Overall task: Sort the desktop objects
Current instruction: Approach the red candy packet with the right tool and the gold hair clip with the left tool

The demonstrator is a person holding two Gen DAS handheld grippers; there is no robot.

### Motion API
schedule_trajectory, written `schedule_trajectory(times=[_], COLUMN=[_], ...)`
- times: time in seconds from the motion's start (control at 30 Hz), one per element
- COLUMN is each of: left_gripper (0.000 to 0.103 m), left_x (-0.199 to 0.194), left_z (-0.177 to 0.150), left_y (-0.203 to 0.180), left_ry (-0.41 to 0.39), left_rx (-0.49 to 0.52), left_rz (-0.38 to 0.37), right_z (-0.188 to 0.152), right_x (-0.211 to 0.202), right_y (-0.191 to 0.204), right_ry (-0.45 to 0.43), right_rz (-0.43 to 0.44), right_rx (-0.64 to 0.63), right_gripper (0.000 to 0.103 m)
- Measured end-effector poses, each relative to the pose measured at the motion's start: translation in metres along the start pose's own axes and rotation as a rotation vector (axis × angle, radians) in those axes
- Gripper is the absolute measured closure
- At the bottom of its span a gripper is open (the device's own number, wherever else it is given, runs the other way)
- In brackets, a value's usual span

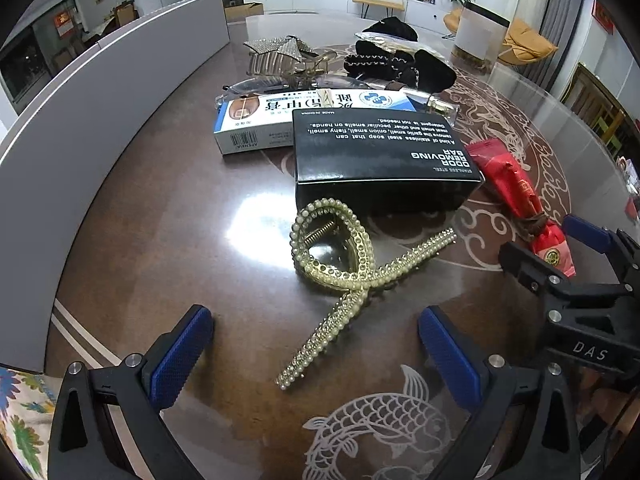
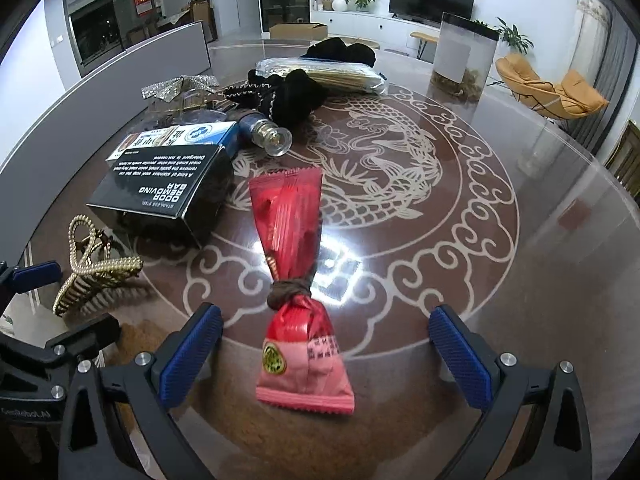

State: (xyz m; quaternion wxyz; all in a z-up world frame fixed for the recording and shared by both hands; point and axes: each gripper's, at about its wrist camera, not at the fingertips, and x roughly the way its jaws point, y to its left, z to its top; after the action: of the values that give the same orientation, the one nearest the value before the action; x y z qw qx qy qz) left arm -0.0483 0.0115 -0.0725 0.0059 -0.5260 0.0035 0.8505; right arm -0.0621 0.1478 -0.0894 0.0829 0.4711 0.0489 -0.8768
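Note:
A pearl-studded gold hair claw (image 1: 344,280) lies on the brown table between the fingers of my open left gripper (image 1: 316,344); it also shows in the right wrist view (image 2: 94,268). A red snack packet tied with a brown band (image 2: 296,292) lies between the fingers of my open right gripper (image 2: 326,344), untouched; it also shows in the left wrist view (image 1: 520,196). A black "Odor Removing Bar" box (image 1: 380,152) rests partly on a blue-and-white medicine box (image 1: 264,120). My right gripper (image 1: 568,256) appears at the right of the left wrist view.
Behind the boxes lie a glittery star hair claw (image 1: 280,56), black scrunchies (image 1: 400,64), a small glass bottle (image 2: 264,136) and a clear packet of sticks (image 2: 332,72). A grey partition (image 1: 80,120) curves along the left. A clear canister (image 2: 464,56) stands far right.

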Motion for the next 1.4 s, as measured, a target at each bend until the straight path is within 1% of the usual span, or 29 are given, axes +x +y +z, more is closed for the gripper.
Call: schedule_trajectory(times=[0.13, 0.23, 0.33, 0.43, 0.53, 0.6, 0.73, 0.83, 1.23, 1.4], left_gripper=[0.000, 0.000, 0.000, 0.000, 0.000, 0.000, 0.000, 0.000, 0.000, 0.000], left_x=[0.001, 0.001, 0.001, 0.005, 0.009, 0.010, 0.013, 0.015, 0.018, 0.016], left_z=[0.000, 0.000, 0.002, 0.010, 0.018, 0.021, 0.024, 0.026, 0.027, 0.025], left_y=[-0.001, -0.001, 0.000, 0.001, 0.000, -0.001, -0.004, -0.005, -0.009, -0.008], left_ry=[-0.005, -0.004, 0.013, 0.048, 0.069, 0.063, 0.042, 0.031, 0.014, -0.011], left_rx=[-0.001, 0.001, 0.028, 0.107, 0.222, 0.289, 0.351, 0.359, 0.332, 0.318], left_rz=[0.001, 0.000, -0.013, -0.050, -0.100, -0.131, -0.165, -0.170, -0.160, -0.157], right_z=[-0.003, -0.002, -0.003, -0.001, -0.001, -0.001, -0.001, -0.001, -0.001, -0.002], right_x=[-0.001, -0.002, -0.002, -0.002, -0.002, -0.001, -0.001, -0.002, -0.002, -0.002], right_y=[0.000, 0.001, 0.000, 0.001, 0.001, 0.001, 0.001, 0.001, 0.001, 0.001], right_ry=[-0.034, -0.033, -0.033, -0.034, -0.034, -0.034, -0.034, -0.034, -0.034, -0.034], right_rz=[0.000, 0.000, -0.001, -0.005, -0.005, -0.005, -0.006, -0.006, -0.006, -0.006], right_rx=[0.000, 0.000, 0.002, 0.007, 0.008, 0.007, 0.007, 0.007, 0.008, 0.008], right_gripper=[0.000, 0.000, 0.000, 0.000, 0.000, 0.000, 0.000, 0.000, 0.000, 0.000])
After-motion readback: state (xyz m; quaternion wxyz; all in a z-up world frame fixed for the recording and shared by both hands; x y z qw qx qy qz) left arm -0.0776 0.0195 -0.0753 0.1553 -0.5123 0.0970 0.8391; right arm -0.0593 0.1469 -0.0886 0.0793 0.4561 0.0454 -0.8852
